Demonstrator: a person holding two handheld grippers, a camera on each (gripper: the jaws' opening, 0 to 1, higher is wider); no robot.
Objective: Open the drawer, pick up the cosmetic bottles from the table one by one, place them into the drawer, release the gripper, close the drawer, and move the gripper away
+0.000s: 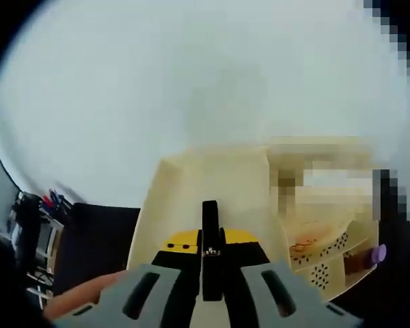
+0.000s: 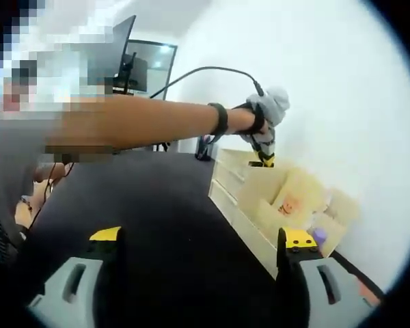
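A cream drawer unit (image 1: 212,178) stands on the black table (image 2: 157,225) against the white wall, and I see it from the side in the right gripper view (image 2: 249,188). My left gripper (image 1: 210,236) hovers just above its top with the jaws pressed together and nothing visible between them. In the right gripper view a person's hand holds that same left gripper (image 2: 263,154) over the unit. A brown cosmetic bottle with a purple cap (image 1: 376,255) lies at the unit's far end (image 2: 319,236). My right gripper (image 2: 201,273) is open over the table, short of the unit.
The person's arm (image 2: 137,126) stretches across the right gripper view with a cable (image 2: 205,70) trailing from the hand. A dark monitor (image 2: 147,65) stands at the back. A cluttered rack (image 1: 34,236) sits beyond the table's left edge.
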